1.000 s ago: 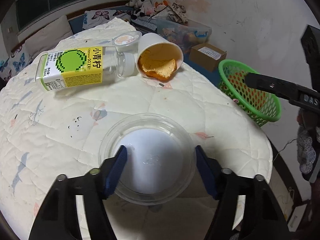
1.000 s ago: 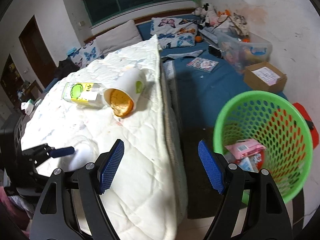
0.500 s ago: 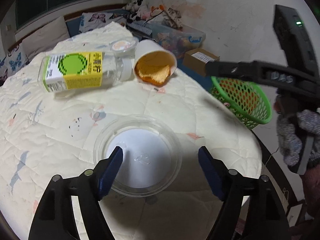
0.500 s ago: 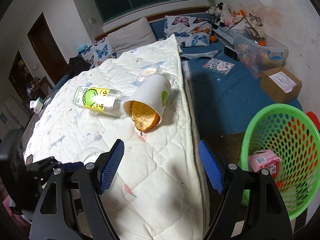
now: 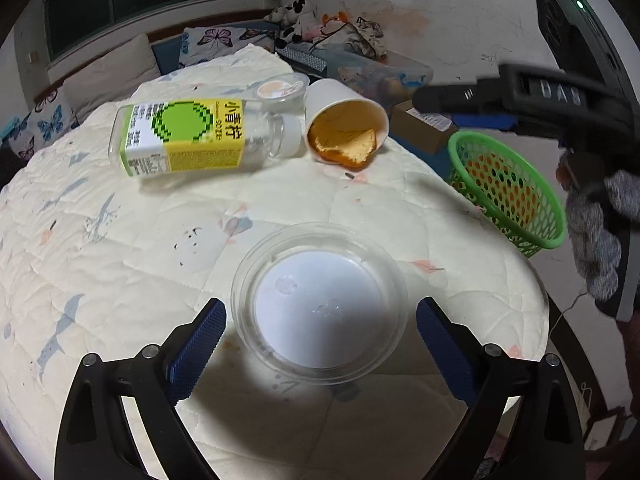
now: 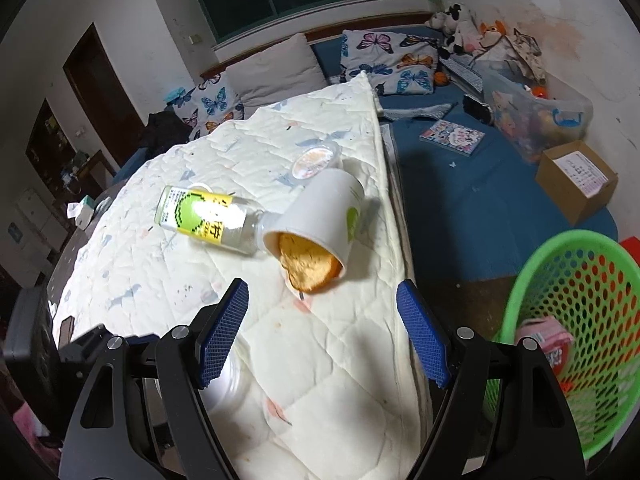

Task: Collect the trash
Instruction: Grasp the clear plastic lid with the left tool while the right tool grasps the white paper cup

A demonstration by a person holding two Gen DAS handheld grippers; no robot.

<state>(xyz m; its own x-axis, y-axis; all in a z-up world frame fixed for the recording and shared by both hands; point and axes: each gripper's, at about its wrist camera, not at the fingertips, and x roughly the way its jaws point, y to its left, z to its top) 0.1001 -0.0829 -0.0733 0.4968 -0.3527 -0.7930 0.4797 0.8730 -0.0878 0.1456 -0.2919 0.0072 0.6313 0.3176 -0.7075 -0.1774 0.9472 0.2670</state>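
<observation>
clear plastic lid (image 5: 320,304): flat on quilted table (image 5: 120,264), between left claw (image 5: 320,340) pads, untouched | left claw: spread, jaws just been opening | right claw (image 6: 322,336): spread, empty, above table edge | bottle (image 5: 188,138), tipped cup (image 5: 346,122): beyond lid | green basket (image 6: 576,320): right

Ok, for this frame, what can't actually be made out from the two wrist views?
- Green mesh basket: its contents are mostly cut off by the right wrist view's edge; only a pink packet shows.
- Clear round plastic lid: in the right wrist view, largely hidden behind a tong finger.
- White paper cup: the orange matter inside can't be identified.
- Yellow-green labelled bottle: fine print too small.
</observation>
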